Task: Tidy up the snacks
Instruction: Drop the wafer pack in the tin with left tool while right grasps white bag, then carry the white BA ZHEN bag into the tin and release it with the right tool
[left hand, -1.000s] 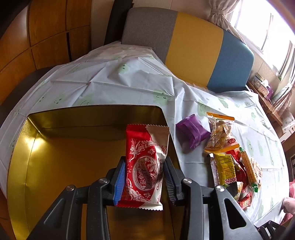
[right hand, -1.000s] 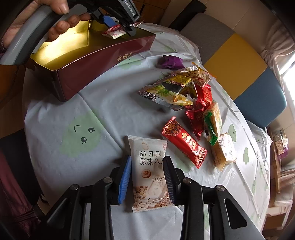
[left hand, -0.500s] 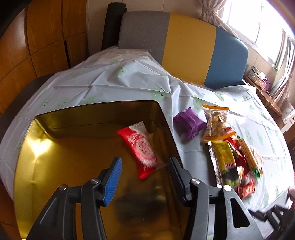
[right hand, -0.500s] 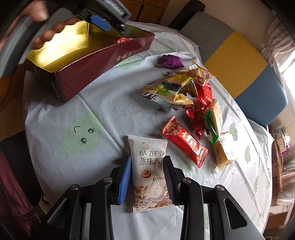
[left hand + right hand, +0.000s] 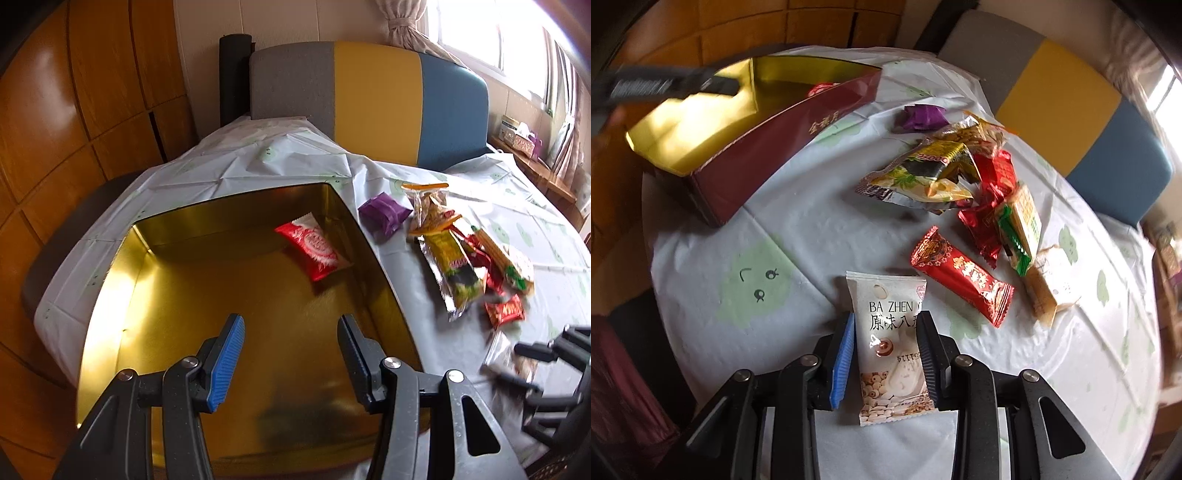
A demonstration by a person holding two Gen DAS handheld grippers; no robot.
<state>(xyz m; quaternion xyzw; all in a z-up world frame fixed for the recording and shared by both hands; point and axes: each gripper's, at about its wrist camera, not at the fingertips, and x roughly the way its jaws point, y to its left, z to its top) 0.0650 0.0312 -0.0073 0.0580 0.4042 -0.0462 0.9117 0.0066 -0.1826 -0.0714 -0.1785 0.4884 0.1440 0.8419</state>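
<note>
One box (image 5: 155, 295), gold-lined, holds a single red packet (image 5: 312, 248) at its far right corner; the loose pile (image 5: 964, 184) lies on the tablecloth (image 5: 798, 221) beside it. The right gripper (image 5: 886, 354) pinches the white Ba Zhen packet (image 5: 892, 354) about mid-length, seemingly lifted. Carry it level over the wall, release low. The left gripper (image 5: 290, 358) hangs wide open, empty, above the box.

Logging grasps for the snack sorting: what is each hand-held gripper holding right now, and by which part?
The left hand-held gripper is open and holds nothing. The right hand-held gripper clamps the white snack packet across its middle, by its two side edges.
</note>
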